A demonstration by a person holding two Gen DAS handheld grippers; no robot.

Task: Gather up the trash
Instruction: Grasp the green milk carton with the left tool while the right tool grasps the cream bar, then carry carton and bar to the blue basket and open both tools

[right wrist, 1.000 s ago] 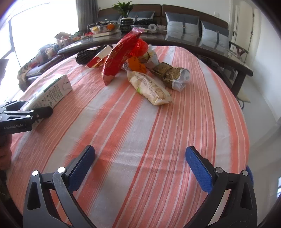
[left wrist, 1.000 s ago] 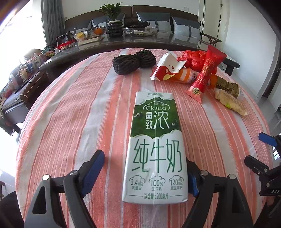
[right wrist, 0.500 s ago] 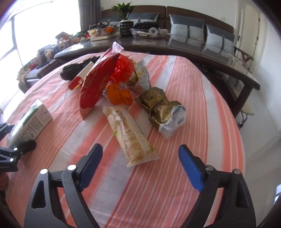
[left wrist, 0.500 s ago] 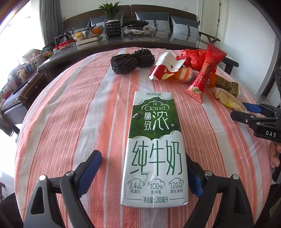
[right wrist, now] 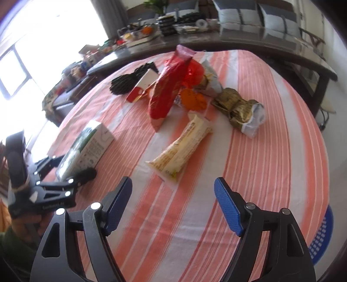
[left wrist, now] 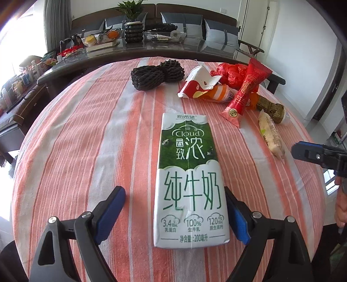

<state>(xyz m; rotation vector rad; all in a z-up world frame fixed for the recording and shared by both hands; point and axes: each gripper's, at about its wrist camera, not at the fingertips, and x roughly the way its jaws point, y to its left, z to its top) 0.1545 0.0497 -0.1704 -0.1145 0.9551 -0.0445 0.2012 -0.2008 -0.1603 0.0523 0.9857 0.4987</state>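
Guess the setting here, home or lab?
Most likely a home living or dining room: a sofa with grey cushions along the back wall, a potted plant on a cluttered dark table, and a round table under a striped tablecloth.

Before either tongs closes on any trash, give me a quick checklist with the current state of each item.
1. Milk carton between left tongs: ok.
2. Left pads pressing carton: not ok, a gap shows on one side.
3. Right tongs empty, jaws apart: ok.
4. Yellow wrapper ahead of right tongs: ok, not yet between them.
5. Blue basket at table edge: ok.
6. Carton empty: cannot tell.
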